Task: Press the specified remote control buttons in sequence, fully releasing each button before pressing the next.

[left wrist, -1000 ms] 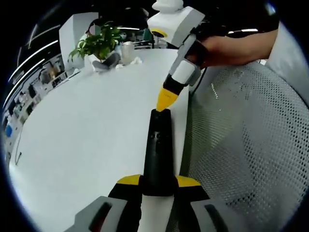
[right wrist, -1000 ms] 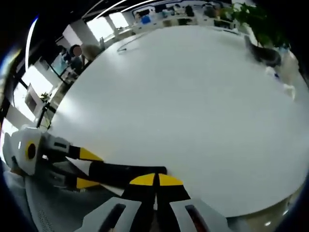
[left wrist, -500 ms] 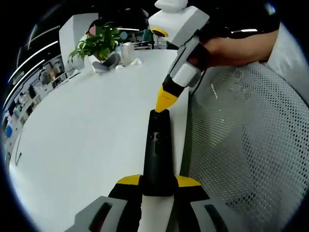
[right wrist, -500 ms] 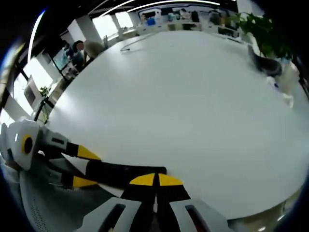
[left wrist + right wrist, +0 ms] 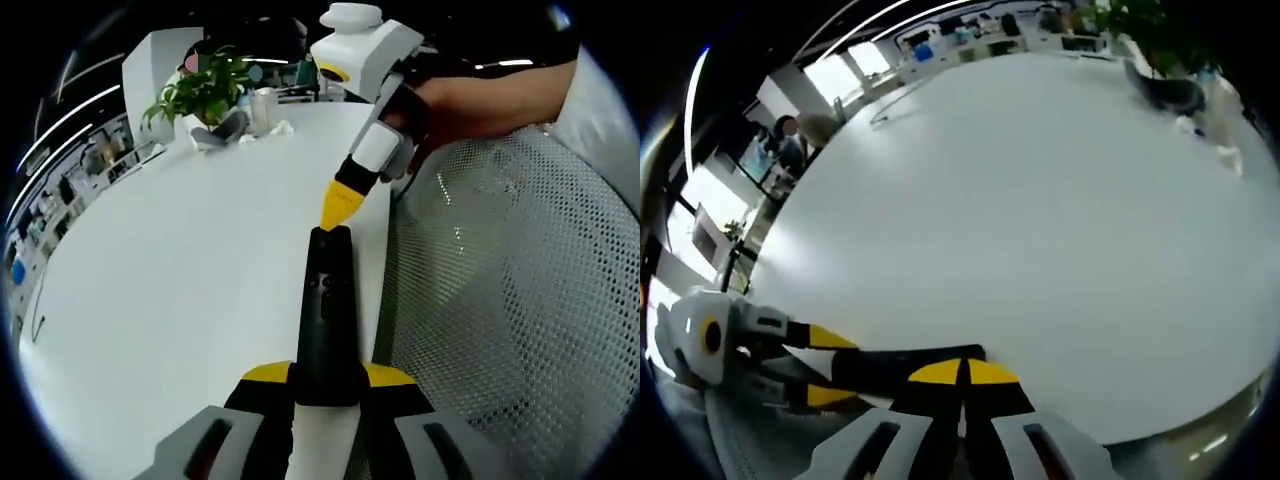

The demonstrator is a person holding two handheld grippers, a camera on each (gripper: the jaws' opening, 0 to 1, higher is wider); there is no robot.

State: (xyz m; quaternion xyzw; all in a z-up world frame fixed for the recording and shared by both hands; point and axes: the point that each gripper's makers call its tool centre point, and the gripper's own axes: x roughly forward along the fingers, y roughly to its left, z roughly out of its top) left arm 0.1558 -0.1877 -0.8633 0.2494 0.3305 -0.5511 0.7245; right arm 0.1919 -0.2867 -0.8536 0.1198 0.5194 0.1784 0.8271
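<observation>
— Where is the remote?

— I have the remote [image 5: 327,320] pinched between the yellow-tipped jaws of my left gripper [image 5: 328,378], which grip its near end. It is long and black, and it points away from me along the desk [image 5: 180,270], close to the desk's right edge. A few small buttons show on its upper face, about halfway along.

— And your other tool?

— My right gripper [image 5: 341,205] comes in from the upper right, held in my hand [image 5: 470,100]. Its jaws are pressed together into one yellow point with nothing between them. That point sits at the far end of the remote; I cannot tell if it touches or hangs just above.

— What does the right gripper view give you?

— There the same joined tips [image 5: 962,372] lie over the end of the remote [image 5: 905,362], with the left gripper [image 5: 825,365] entering from the lower left and clamping the remote's other end.

— Anything else around?

— A potted plant [image 5: 205,90] stands at the desk's far end with some small things beside it. A mesh chair [image 5: 510,290] is just past the right edge.
</observation>
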